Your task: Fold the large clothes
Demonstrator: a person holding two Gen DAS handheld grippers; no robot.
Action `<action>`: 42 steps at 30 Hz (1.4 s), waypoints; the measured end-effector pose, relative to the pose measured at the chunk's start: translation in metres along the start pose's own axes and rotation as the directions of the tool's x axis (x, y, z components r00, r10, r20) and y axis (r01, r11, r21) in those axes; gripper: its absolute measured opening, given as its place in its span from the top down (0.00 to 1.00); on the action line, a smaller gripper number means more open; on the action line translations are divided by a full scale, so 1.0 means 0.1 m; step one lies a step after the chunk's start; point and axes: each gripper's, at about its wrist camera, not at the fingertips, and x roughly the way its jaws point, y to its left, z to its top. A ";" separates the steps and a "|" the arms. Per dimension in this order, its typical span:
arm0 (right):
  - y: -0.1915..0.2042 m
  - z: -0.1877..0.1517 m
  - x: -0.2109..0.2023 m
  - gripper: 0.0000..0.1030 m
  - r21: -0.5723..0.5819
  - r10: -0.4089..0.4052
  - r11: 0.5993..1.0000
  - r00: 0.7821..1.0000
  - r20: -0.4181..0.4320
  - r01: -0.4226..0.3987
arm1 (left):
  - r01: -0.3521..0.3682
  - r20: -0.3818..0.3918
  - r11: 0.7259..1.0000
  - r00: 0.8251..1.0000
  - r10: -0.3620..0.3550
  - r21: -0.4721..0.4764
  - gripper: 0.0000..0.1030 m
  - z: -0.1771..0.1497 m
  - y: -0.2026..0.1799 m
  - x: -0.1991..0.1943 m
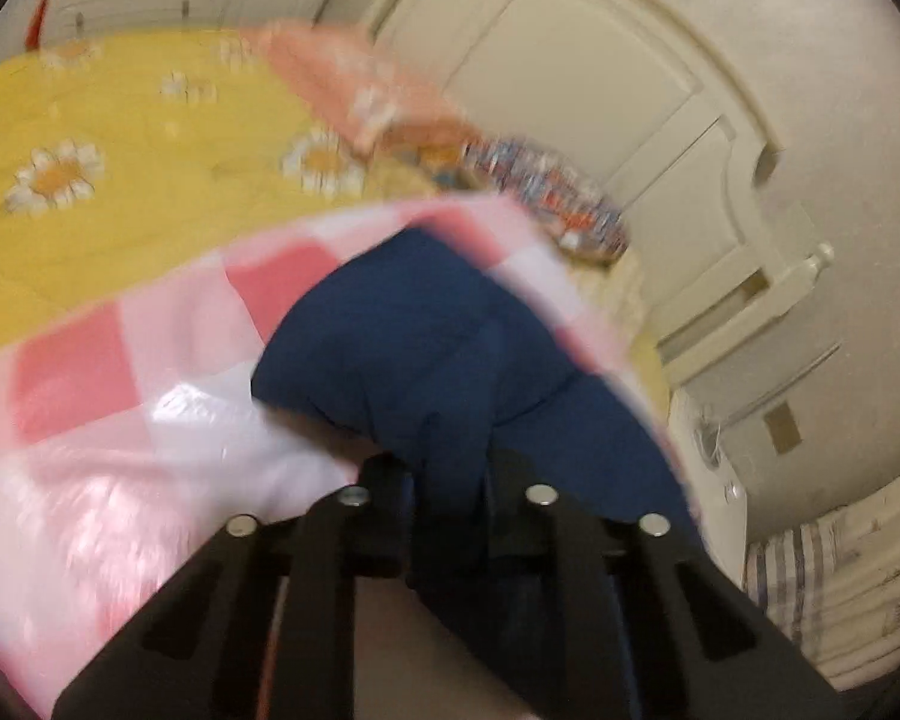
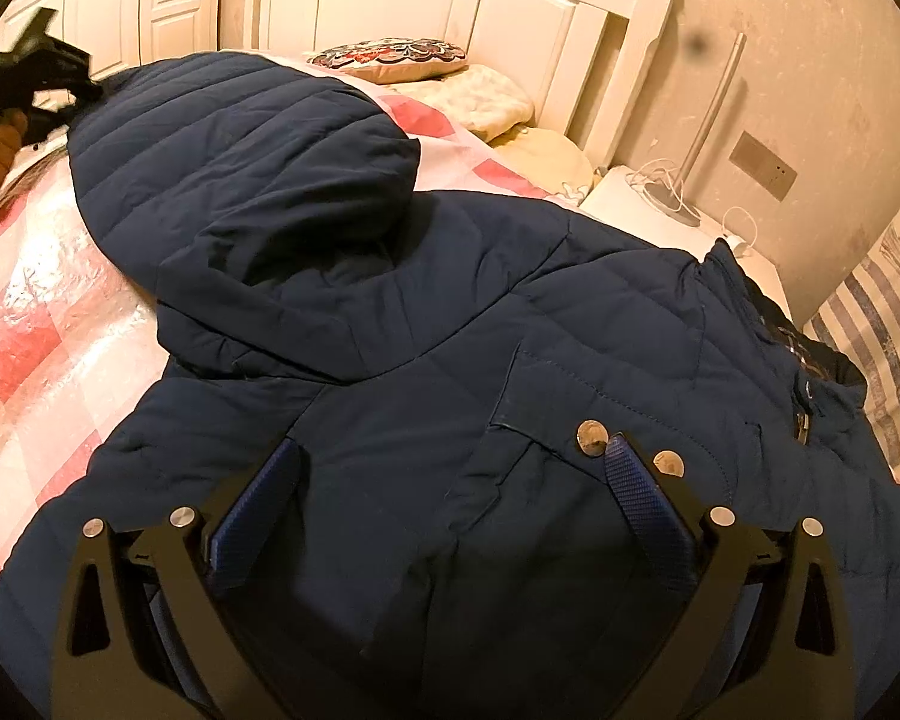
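Left wrist view: the left hand-held gripper (image 1: 450, 474) is closed on a fold of the navy jacket (image 1: 426, 330), which is lifted above the pink checked cover (image 1: 120, 396). In the right wrist view, the right hand-held gripper (image 2: 450, 480) is held open over the jacket (image 2: 450, 312). A quilted hood (image 2: 234, 150) and snap-buttoned pocket flap (image 2: 570, 396) are seen, spread on the bed (image 2: 42, 312).

a dark navy quilted puffer jacket with a hood (image 2: 450, 312) lies spread flat, filling the centre and lower part of the right wrist view — its hood (image 2: 240, 162) reaches toward the upper left. two metal snaps sit near a pocket flap at lower right. in the blurred left wrist view, a bunched fold of it (image 1: 438, 360) shows at centre.
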 end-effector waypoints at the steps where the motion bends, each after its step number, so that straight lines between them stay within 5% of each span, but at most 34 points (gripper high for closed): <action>1: -0.01 0.00 -0.02 0.05 0.004 0.008 1.000 1.000 0.007 -0.008 | -0.005 0.044 0.999 0.999 0.003 0.047 0.86 -0.06 -0.15 -0.17; 4: -0.12 0.00 -0.27 0.06 0.061 0.090 0.994 0.994 0.063 -0.094 | 0.096 0.130 0.976 0.984 -0.123 0.197 0.87 -0.27 -0.70 -0.78; 6: -0.27 0.00 -0.61 0.06 0.126 0.111 0.984 0.983 0.144 -0.129 | 0.184 0.134 0.926 0.962 -0.239 0.330 0.87 -0.46 -1.14 -1.20; 12: -0.96 -0.28 -1.66 0.05 0.307 -0.043 0.950 0.952 0.303 -0.055 | 0.325 0.008 0.723 0.909 -0.416 0.609 0.85 -1.40 -2.33 -1.76; 15: -1.40 -0.72 -2.03 0.05 0.444 -0.154 0.896 0.947 0.280 0.015 | 0.388 -0.086 0.649 0.891 -0.446 0.655 0.84 -2.03 -2.77 -1.71; 19: -1.80 -1.33 -2.23 0.05 0.526 -0.231 0.843 0.957 0.173 0.109 | 0.450 -0.210 0.584 0.877 -0.433 0.676 0.77 -3.00 -3.21 -1.48; 20: -1.88 -1.50 -2.27 0.05 0.540 -0.249 0.831 0.958 0.143 0.136 | 0.453 -0.232 0.561 0.877 -0.421 0.693 0.70 -3.33 -3.31 -1.41; 21: -1.90 -1.61 -2.29 0.05 0.549 -0.257 0.823 0.958 0.125 0.149 | 0.454 -0.252 0.529 0.876 -0.410 0.717 0.48 -3.62 -3.39 -1.35; 22: -1.98 -1.76 -2.33 0.05 0.564 -0.265 0.809 0.959 0.101 0.164 | 0.451 -0.266 0.500 0.877 -0.400 0.739 0.39 -3.83 -3.43 -1.28; 24: -2.11 -2.03 -2.39 0.05 0.596 -0.278 0.781 0.958 0.064 0.187 | 0.420 -0.270 0.402 0.885 -0.379 0.813 0.11 -4.32 -3.48 -1.29; 25: -2.16 -2.12 -2.41 0.05 0.608 -0.282 0.770 0.958 0.053 0.193 | 0.372 -0.231 0.354 0.895 -0.382 0.858 0.07 -4.51 -3.46 -1.38; 27: -2.26 -2.31 -2.46 0.05 0.638 -0.292 0.743 0.956 0.036 0.203 | 0.397 -0.256 0.271 0.863 -0.435 0.877 0.02 -4.72 -3.40 -1.57; 29: -2.30 -2.40 -2.46 0.05 0.659 -0.294 0.724 0.955 0.027 0.204 | 0.477 -0.343 0.183 0.803 -0.487 0.859 0.02 -4.73 -3.29 -1.77; 31: -2.34 -2.43 -2.39 0.05 0.680 -0.277 0.708 0.961 0.020 0.190 | 0.508 -0.373 0.138 0.766 -0.524 0.850 0.02 -4.68 -3.13 -1.96; 33: -2.30 -2.41 -2.33 0.05 0.680 -0.240 0.717 0.970 0.038 0.151 | 0.515 -0.360 0.153 0.752 -0.552 0.843 0.02 -4.49 -2.83 -2.07; 34: -2.27 -2.35 -2.28 0.05 0.670 -0.222 0.730 0.974 0.047 0.134 | 0.513 -0.348 0.176 0.759 -0.550 0.840 0.02 -4.43 -2.75 -2.05; 36: -2.08 -2.20 -2.17 0.05 0.615 -0.180 0.782 0.981 0.067 0.101 | 0.458 -0.263 0.299 0.816 -0.515 0.837 0.03 -4.15 -2.47 -1.97; 37: -1.96 -2.12 -2.12 0.05 0.580 -0.161 0.810 0.984 0.074 0.089 | 0.427 -0.218 0.393 0.853 -0.474 0.814 0.03 -3.97 -2.29 -1.83; 38: -1.83 -2.03 -2.06 0.05 0.536 -0.144 0.840 0.986 0.080 0.079 | 0.418 -0.204 0.456 0.871 -0.447 0.786 0.03 -3.84 -2.18 -1.75; 40: -1.50 -1.83 -1.92 0.05 0.410 -0.126 0.908 0.989 0.082 0.082 | 0.411 -0.188 0.625 0.901 -0.392 0.664 0.03 -3.50 -1.82 -1.54; 42: -1.14 -1.62 -1.79 0.05 0.281 -0.137 0.953 0.987 0.080 0.110 | 0.373 -0.163 0.737 0.925 -0.343 0.564 0.03 -3.27 -1.54 -1.40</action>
